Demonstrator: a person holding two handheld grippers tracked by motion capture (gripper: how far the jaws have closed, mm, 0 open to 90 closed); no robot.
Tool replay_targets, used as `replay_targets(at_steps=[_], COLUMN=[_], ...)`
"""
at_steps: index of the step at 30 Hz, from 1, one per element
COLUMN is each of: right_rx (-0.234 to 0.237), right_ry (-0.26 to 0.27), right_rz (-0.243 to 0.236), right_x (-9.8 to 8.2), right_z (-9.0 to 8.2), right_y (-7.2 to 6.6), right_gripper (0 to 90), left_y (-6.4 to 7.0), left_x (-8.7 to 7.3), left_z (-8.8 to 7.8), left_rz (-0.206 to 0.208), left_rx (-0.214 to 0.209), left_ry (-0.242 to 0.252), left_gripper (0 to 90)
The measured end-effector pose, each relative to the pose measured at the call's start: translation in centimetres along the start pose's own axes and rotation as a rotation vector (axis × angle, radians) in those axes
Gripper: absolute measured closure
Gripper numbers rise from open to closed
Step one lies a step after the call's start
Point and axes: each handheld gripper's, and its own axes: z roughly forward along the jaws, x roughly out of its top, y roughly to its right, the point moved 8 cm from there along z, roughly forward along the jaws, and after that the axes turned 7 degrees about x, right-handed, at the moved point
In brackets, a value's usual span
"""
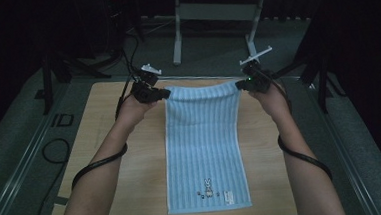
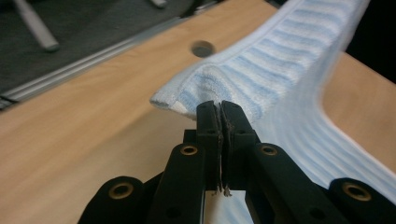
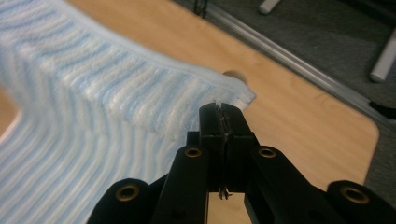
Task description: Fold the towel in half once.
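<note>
The room beyond the wooden table point(image 1: 131, 156) sat in deep shadow, so apart from a grey metal frame point(image 1: 213, 16) on the floor at the far side, little could be made out there. Your forearms were cut off by the bottom edge of the high view, and a black cable point(image 1: 99, 163) looped off each one. In both gripper views the pinched corner of cloth was tucked between the jaws, so you could not see how deep the bite went, and the far stretch of the cloth was blurred.

Your left gripper point(image 1: 165, 93) was clenched on the far left corner of the towel point(image 1: 204, 136), and your right gripper point(image 1: 239, 85) was clamped on the far right corner. In the left gripper view the jaws stood pressed together with the towel point(image 2: 261, 70) bunched just above them; the right gripper view showed the same on the towel point(image 3: 116, 93).

The towel was pale blue with fine lengthwise stripes and a lighter hem. Its far edge was lifted off the table and sagged between your grippers, while the rest lay flat down the middle of the table. Near its close edge sat a small rabbit motif point(image 1: 208, 185) and a white label point(image 1: 229, 197).
</note>
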Motion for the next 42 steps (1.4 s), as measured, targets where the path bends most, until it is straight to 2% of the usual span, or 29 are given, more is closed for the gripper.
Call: replay_targets(at_steps=[1,4,5,6,7,8,9,10,11,12,13,15,16,17,19,20,22,23,24,26,27,29,32,34,36,38,39,41,42], right_rx=[0.005,0.033,0.033,0.057,0.057,0.078,0.078,0.101,0.101,0.107,0.127,0.144,0.160,0.169,0.191,0.196,0.218,0.218,0.245,0.270,0.274,0.281,0.283,0.283,0.265,0.249,0.237,0.233,0.218], right_ry=[0.003,0.006,0.006,0.022,0.022,0.037,0.037,0.038,0.038,0.045,0.046,0.044,0.043,0.043,0.031,0.018,-0.006,-0.006,-0.033,-0.056,-0.062,-0.093,-0.112,-0.114,-0.115,-0.111,-0.085,-0.023,0.015], right_rz=[-0.009,-0.044,-0.044,-0.059,-0.059,-0.065,-0.065,-0.071,-0.071,-0.076,-0.067,-0.085,-0.084,-0.088,-0.092,-0.092,-0.077,-0.077,-0.055,-0.028,-0.017,-0.009,0.005,0.021,0.018,0.021,0.020,0.009,0.002], right_x=[-0.5,-2.4,-2.4,-3.8,-3.8,-5.4,-5.4,-7.2,-7.2,-8.4,-9.2,-10.7,-11.5,-12.3,-14.0,-14.8,-16.6,-16.6,-18.3,-19.7,-20.3,-21.3,-21.8,-21.6,-20.9,-19.9,-19.1,-17.6,-17.1], right_z=[-0.2,-0.6,-0.6,-1.0,-1.0,-1.4,-1.4,-1.6,-1.6,-1.7,-1.8,-1.8,-1.7,-1.6,-1.1,-0.8,0.2,0.2,1.2,2.2,2.6,3.6,4.7,5.1,5.4,5.2,4.7,2.7,1.3], right_y=[-0.4,-1.8,-1.8,-2.9,-2.9,-3.9,-3.9,-4.9,-4.9,-5.6,-6.1,-7.1,-7.7,-8.1,-9.0,-9.3,-9.9,-9.9,-10.3,-10.6,-10.7,-10.8,-10.5,-10.0,-9.3,-8.5,-8.1,-7.9,-8.0], right_gripper=[88.7,88.6,88.6,88.6,88.6,88.6,88.6,88.6,88.6,88.6,88.6,88.6,88.6,88.6,88.5,88.5,88.5,88.5,88.5,88.5,88.5,88.6,88.5,88.5,88.5,88.5,88.6,88.5,88.5], left_y=[0.4,1.9,1.9,2.8,2.8,3.5,3.5,4.1,4.1,4.7,5.1,5.7,5.7,6.6,7.6,8.0,8.5,8.5,8.8,8.8,8.8,8.8,8.8,8.6,8.2,8.0,8.1,8.6,9.3], left_x=[-0.5,-2.1,-2.1,-3.3,-3.3,-4.6,-4.6,-6.0,-6.0,-7.3,-8.1,-9.4,-9.4,-11.4,-13.6,-14.6,-16.5,-16.5,-18.1,-18.8,-19.6,-19.8,-20.0,-19.4,-18.1,-16.4,-15.3,-14.1,-13.8], left_z=[-0.3,-1.3,-1.3,-1.9,-1.9,-2.3,-2.3,-2.5,-2.5,-2.7,-2.6,-2.6,-2.6,-2.2,-1.5,-1.3,-0.7,-0.7,-0.1,0.2,0.7,1.0,2.2,2.7,2.9,2.2,1.2,-0.6,-1.8], left_rz=[0.023,0.038,0.038,0.032,0.032,0.035,0.035,0.028,0.028,0.041,0.031,0.024,0.024,0.040,0.026,0.034,0.003,0.003,-0.022,-0.020,-0.044,-0.045,-0.033,-0.033,-0.040,-0.032,-0.015,0.021,0.038], left_rx=[0.000,-0.048,-0.048,-0.084,-0.084,-0.101,-0.101,-0.122,-0.122,-0.121,-0.139,-0.145,-0.145,-0.152,-0.186,-0.176,-0.205,-0.205,-0.210,-0.222,-0.224,-0.230,-0.208,-0.203,-0.185,-0.155,-0.150,-0.117,-0.133], left_ry=[0.001,0.016,0.016,0.028,0.028,0.027,0.027,0.024,0.024,0.016,0.001,-0.004,-0.004,-0.043,-0.079,-0.086,-0.108,-0.108,-0.126,-0.145,-0.158,-0.167,-0.195,-0.202,-0.181,-0.127,-0.087,-0.024,0.007], left_gripper=[86.7,86.6,86.6,86.6,86.6,86.6,86.7,86.6,86.6,86.7,86.7,86.6,86.6,86.6,86.6,86.6,86.5,86.6,86.6,86.5,86.5,86.5,86.5,86.5,86.5,86.4,86.4,86.3,86.2])
